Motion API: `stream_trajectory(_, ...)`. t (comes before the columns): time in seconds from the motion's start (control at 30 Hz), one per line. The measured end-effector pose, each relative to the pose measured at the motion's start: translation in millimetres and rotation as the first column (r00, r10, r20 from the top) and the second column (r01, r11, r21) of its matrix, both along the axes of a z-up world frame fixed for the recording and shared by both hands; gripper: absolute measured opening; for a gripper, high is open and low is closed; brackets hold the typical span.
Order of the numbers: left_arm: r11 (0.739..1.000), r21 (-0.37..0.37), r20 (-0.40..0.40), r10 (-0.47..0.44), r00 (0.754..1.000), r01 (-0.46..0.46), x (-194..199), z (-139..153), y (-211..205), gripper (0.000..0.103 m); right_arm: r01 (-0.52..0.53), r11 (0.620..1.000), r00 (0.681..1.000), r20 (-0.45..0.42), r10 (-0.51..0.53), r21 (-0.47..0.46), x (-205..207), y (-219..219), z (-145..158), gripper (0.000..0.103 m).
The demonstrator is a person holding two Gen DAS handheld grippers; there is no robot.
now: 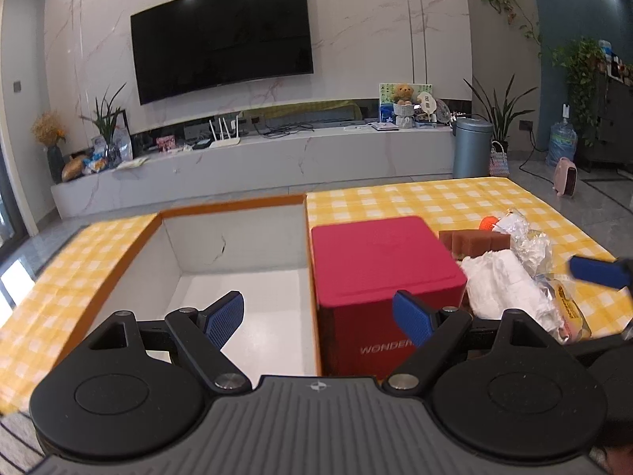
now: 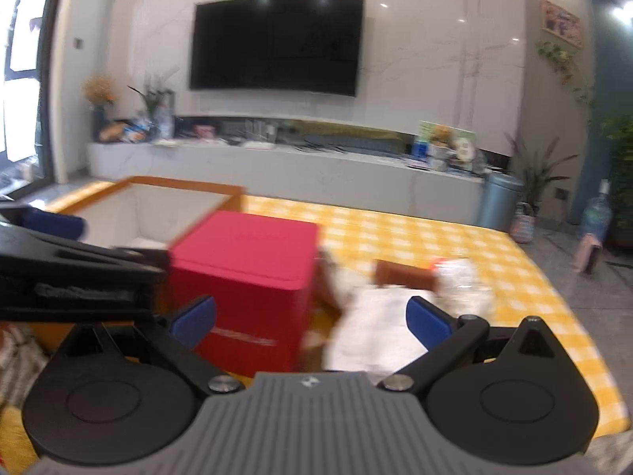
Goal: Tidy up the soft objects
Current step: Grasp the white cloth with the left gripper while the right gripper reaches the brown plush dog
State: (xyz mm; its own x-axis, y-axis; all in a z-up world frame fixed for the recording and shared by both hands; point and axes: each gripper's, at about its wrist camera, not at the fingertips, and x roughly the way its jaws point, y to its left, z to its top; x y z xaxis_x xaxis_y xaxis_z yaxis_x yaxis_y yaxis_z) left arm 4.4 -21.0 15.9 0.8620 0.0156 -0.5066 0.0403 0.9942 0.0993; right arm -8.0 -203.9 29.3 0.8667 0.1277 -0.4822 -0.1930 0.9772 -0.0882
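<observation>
A red box [image 1: 379, 273] stands on the yellow checked tablecloth [image 1: 427, 198], right beside an open orange-rimmed box [image 1: 233, 206] with a white inside. To the red box's right lie a white soft bundle [image 1: 502, 289], a brown sponge block [image 1: 474, 241], crinkled clear wrapping [image 1: 530, 241] and a small orange object [image 1: 488, 222]. My left gripper [image 1: 318, 322] is open over the edge between the two boxes, holding nothing. My right gripper [image 2: 310, 318] is open in front of the red box [image 2: 253, 277] and the white bundle [image 2: 376, 328]; this view is blurred.
A packaged snack [image 1: 569, 308] lies at the cloth's right edge. Behind the table run a long marble TV bench [image 1: 257, 162] and a wall television [image 1: 221, 39]. A grey bin [image 1: 470, 146], plants and a water bottle [image 1: 561, 142] stand on the floor at the right.
</observation>
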Motion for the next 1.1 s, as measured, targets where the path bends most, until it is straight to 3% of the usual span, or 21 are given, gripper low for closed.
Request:
stream_trajectory(0.13,0.997,-0.033,-0.030,-0.073,0.997,0.072,11.4,7.7,-14.4,0.100,0.135,0.990,0.988,-0.066,-0.138,-0.038,24.2,-40.1,11.1,0.100)
stream_trajectory(0.27,0.983,-0.079,-0.076,-0.172,0.982,0.166,21.9,9.1,-30.9,0.100,0.291,0.956,0.945,-0.164,-0.282,0.032,45.5,-92.2,11.9,0.100)
stream_trajectory(0.37,0.974,-0.070,-0.108,-0.223,0.969,0.216,28.9,4.2,-45.6,0.100,0.351,0.935,0.897,-0.307,-0.319,0.052,62.9,-116.1,1.7,0.100)
stream_trajectory(0.43,0.964,-0.066,-0.131,-0.263,0.956,0.256,31.8,-0.9,-55.4,0.100,0.358,0.930,0.885,-0.349,-0.309,0.086,70.3,-125.5,-6.1,0.100)
stream_trajectory(0.57,0.943,-0.102,-0.186,-0.332,0.925,0.318,40.1,-12.1,-74.7,0.100,0.368,0.917,0.884,-0.364,-0.293,0.155,74.7,-132.5,-8.9,0.100)
stream_trajectory(0.8,0.910,-0.169,-0.255,-0.412,0.875,0.379,63.3,-20.0,-111.2,0.100,0.516,0.809,0.849,-0.296,-0.438,0.282,60.7,-163.1,-8.6,0.100)
stream_trajectory(0.97,0.922,-0.177,-0.331,-0.386,0.861,0.345,86.9,-32.0,-134.0,0.100,0.571,0.736,0.819,-0.315,-0.480,0.363,53.7,-180.6,-9.2,0.100)
stream_trajectory(1.1,0.937,-0.119,-0.329,-0.350,0.877,0.329,89.6,-35.8,-148.5,0.097,0.570,0.731,0.819,-0.326,-0.472,0.374,50.8,-181.3,-9.2,0.100)
